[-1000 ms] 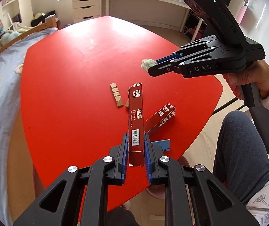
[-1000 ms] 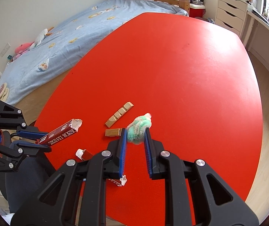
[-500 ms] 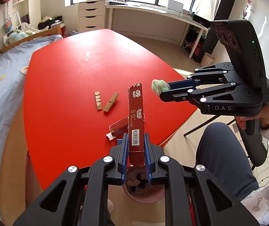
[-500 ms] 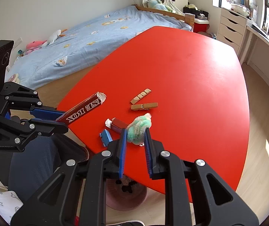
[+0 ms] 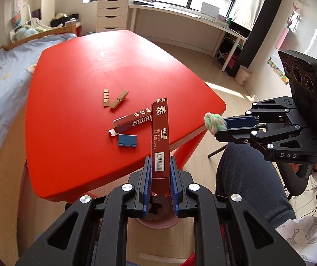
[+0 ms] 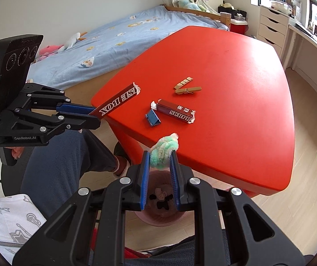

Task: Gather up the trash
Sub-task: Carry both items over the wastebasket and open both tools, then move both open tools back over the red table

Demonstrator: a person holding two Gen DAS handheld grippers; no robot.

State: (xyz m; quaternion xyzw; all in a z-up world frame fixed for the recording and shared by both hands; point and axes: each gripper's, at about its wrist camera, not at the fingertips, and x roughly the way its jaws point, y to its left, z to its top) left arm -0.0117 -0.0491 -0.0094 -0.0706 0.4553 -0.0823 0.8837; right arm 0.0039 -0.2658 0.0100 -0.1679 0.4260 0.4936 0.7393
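My left gripper (image 5: 160, 168) is shut on a long dark red box (image 5: 161, 133), held off the table's near edge above a pink bin (image 5: 158, 219). It also shows in the right wrist view (image 6: 119, 102). My right gripper (image 6: 159, 161) is shut on a green fuzzy wad (image 6: 164, 148), also above the pink bin (image 6: 160, 212), which holds scraps. The wad shows in the left wrist view (image 5: 213, 123). A second red box (image 6: 176, 112), a blue clip (image 6: 152, 118) and wooden clothespin pieces (image 6: 188, 87) lie on the red table (image 6: 236, 88).
A bed with a blue sheet (image 6: 118, 35) runs along the table's far side. A white drawer unit (image 5: 113, 14) and desk (image 5: 187, 22) stand by the window. The person's legs (image 5: 247, 177) are beside the bin.
Both grippers have pulled back from over the table to beyond its near edge, above the pink bin, each still holding its item.
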